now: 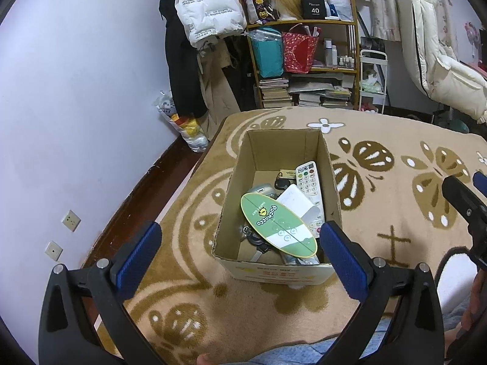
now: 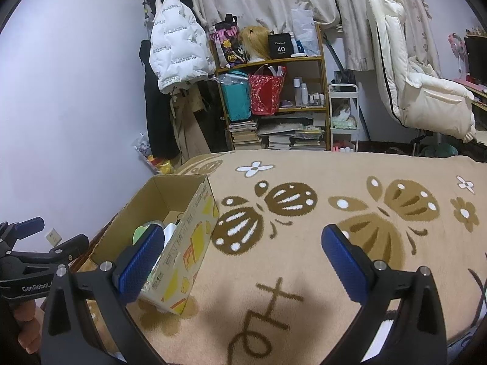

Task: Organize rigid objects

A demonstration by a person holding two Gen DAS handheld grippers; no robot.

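An open cardboard box (image 1: 330, 164) stands on a tan butterfly-patterned blanket (image 1: 395, 231). Inside lie a green and white oval Pochacco board (image 1: 278, 223), a white remote control (image 1: 309, 182), a white card (image 1: 293, 199), a black key fob (image 1: 281, 182) and keys (image 1: 257, 241). My left gripper (image 1: 240, 255) is open and empty, hovering over the box's near end. My right gripper (image 2: 243, 261) is open and empty, above the blanket to the right of the box (image 2: 194, 243). The right gripper also shows at the right edge of the left wrist view (image 1: 465, 200).
A shelf (image 1: 304, 60) with bags, bottles and stacked books stands behind the bed, beside hanging coats (image 1: 207, 9) and a white chair (image 1: 435, 54). A plastic bag (image 1: 182, 124) lies on the floor by the wall. The blanket (image 2: 334, 243) stretches right of the box.
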